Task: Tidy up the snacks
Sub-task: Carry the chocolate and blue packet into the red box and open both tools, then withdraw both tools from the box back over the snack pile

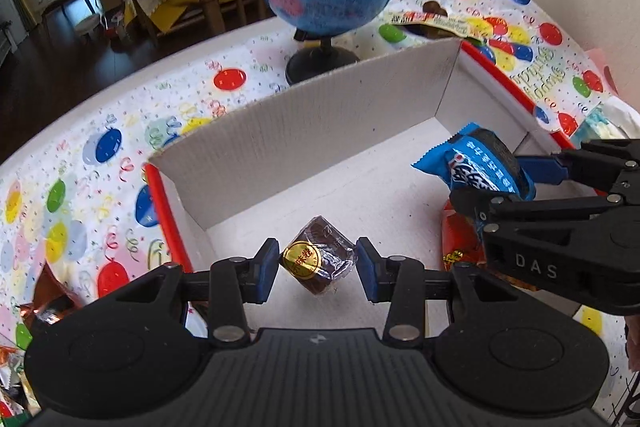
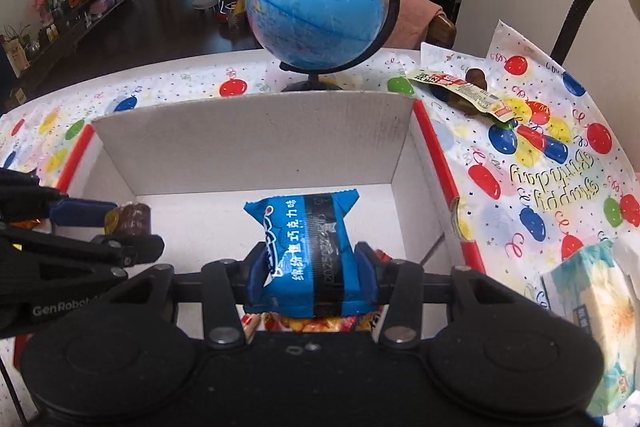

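Hovering over the white box (image 1: 328,131), my left gripper (image 1: 318,263) clamps a brown wrapped cake (image 1: 320,259) with a gold sticker, pads pressing both its sides. Over at three o'clock, my right gripper (image 2: 308,267) squeezes a blue snack packet (image 2: 304,251) above the same box, with red wrappers (image 2: 320,323) lying beneath. At twelve o'clock, beyond the box's far wall, stands the globe (image 2: 320,7).
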Tool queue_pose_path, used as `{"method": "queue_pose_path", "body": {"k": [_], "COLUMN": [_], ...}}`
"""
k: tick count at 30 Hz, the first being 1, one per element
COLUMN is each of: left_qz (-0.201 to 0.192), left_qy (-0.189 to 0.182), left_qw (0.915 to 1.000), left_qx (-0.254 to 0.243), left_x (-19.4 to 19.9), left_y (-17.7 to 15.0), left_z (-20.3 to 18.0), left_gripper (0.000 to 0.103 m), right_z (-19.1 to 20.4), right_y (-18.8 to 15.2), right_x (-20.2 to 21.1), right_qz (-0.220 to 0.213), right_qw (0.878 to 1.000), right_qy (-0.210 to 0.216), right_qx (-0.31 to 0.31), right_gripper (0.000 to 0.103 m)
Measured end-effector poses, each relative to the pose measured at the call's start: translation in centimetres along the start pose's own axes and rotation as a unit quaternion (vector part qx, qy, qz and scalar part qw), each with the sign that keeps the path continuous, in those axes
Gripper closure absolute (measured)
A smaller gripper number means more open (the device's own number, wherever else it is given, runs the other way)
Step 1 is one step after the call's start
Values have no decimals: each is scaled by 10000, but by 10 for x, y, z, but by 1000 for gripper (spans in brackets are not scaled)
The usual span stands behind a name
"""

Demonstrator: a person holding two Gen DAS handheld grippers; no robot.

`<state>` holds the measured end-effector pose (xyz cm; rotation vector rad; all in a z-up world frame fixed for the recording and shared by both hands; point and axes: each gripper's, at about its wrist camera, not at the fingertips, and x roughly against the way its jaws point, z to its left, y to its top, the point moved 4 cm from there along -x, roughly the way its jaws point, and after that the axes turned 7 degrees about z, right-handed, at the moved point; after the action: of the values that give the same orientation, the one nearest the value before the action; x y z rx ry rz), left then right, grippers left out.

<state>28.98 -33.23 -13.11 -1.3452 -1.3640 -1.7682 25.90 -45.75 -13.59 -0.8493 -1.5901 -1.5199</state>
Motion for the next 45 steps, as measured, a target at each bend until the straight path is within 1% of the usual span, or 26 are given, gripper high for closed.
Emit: {"method": "queue_pose_path", "body": {"k": [4,5,8,10,12,13,14,15,17,18,22,23,26,30,32,37,39,42,45], "left_qz": [165,152,194,242,214,197,187,181,147,121,19,-13,-112,-235,-327,-567,-669,-868,-977], "left_qy": [70,119,22,27,14,4,-3,5,12,-9,-44,-50,-79,-73,-77,-186,-262,-318,-394], "left_qw": [9998,9998,9998,9997,9997,9998,9998,9998,9998,9999,10000,10000,9998,9994,9989,9973,9964,9947,9933], "left_qx": [-32,-47,-55,-90,-106,-101,-90,-93,-90,-78,-8,23,128,258,322,417,442,455,486], "left_x": [-11,-12,-13,-15,-14,-12,-11,-9,-5,-3,10,13,25,42,52,80,92,112,127], "left_y": [-1,-1,0,1,1,1,1,1,0,0,-3,-5,-9,-18,-22,-37,-44,-55,-66], "left_z": [-3,-3,-5,-7,-8,-7,-7,-7,-6,-6,-4,-3,2,9,13,21,25,33,43], "left_gripper": [62,61,61,61,61,60,57,52,46,46,45,44,39,39,39,39,33,31,28], "right_z": [1,1,1,2,2,2,2,2,0,-2,-5,-5,-3,1,4,14,20,31,44], "right_y": [3,4,6,7,8,8,8,8,8,7,5,4,0,-5,-8,-13,-16,-20,-25], "right_x": [-2,-3,-5,-5,-4,-3,-2,-1,1,3,15,18,29,47,57,82,93,109,123], "right_qz": [13,16,41,58,54,48,38,20,12,-2,-77,-101,-177,-290,-366,-528,-602,-709,-800], "right_qw": [10000,10000,9999,9999,9998,9998,9998,9998,9998,9998,9998,9998,9995,9990,9987,9977,9971,9962,9952], "right_qy": [45,46,63,61,66,79,72,68,96,95,142,141,178,260,297,420,462,509,560], "right_qx": [51,69,73,125,175,198,208,206,179,158,95,108,172,197,192,115,101,59,11], "right_gripper": [57,57,55,55,55,53,50,49,47,46,41,38,34,32,28,23,22,20,18]}}
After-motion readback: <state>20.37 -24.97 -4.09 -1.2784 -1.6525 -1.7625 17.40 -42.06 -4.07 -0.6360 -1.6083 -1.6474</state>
